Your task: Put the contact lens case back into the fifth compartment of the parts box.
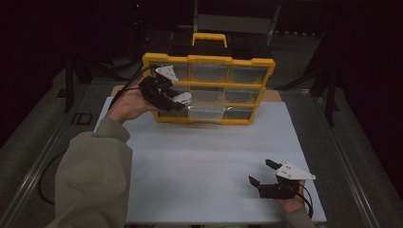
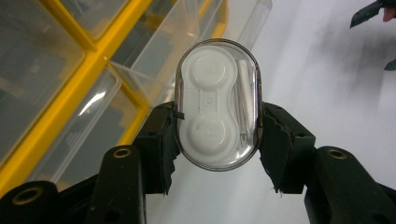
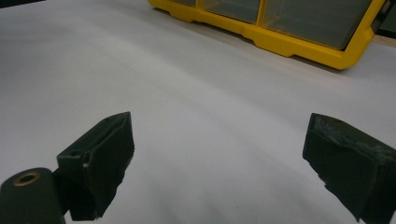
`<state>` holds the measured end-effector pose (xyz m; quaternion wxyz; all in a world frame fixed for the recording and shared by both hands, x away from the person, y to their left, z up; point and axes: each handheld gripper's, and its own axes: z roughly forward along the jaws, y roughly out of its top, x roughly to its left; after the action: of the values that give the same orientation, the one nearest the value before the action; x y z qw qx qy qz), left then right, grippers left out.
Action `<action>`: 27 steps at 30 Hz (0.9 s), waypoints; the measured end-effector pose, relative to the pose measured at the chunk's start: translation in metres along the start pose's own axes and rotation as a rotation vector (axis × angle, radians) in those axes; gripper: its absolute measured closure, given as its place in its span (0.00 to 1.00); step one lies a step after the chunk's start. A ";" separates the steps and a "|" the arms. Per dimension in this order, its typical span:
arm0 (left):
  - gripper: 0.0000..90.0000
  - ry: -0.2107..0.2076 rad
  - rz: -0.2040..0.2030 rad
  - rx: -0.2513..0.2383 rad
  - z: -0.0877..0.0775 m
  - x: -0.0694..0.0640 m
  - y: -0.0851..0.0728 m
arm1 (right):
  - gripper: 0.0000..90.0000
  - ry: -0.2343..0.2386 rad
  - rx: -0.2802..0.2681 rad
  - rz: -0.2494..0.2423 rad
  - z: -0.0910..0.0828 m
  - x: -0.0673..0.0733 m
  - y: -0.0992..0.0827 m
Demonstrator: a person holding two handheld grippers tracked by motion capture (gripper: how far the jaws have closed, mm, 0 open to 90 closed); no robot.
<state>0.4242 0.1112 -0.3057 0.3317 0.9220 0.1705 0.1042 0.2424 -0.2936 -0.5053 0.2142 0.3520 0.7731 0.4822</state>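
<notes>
My left gripper is shut on a contact lens case, an oval clear box with a white twin-cup holder and a small tool inside. In the high view the same left gripper holds the lens case just above the lower-left corner of the yellow organizer. One clear drawer in the bottom row is pulled out a little. My right gripper stands open near the front right of the white board, its fingers wide apart over bare surface.
The yellow organizer with several clear drawers and a yellow handle stands at the far edge of the white board. Dark grey table rails run along both sides. A person's sleeve fills the front left.
</notes>
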 end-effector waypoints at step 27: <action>0.55 0.019 -0.026 0.025 0.025 0.006 0.022 | 0.10 0.004 0.000 0.005 0.000 0.000 0.000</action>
<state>0.4426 0.0827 -0.3102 0.3200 0.9227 0.1869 0.1067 0.2419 -0.2935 -0.5053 0.2114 0.3531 0.7726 0.4834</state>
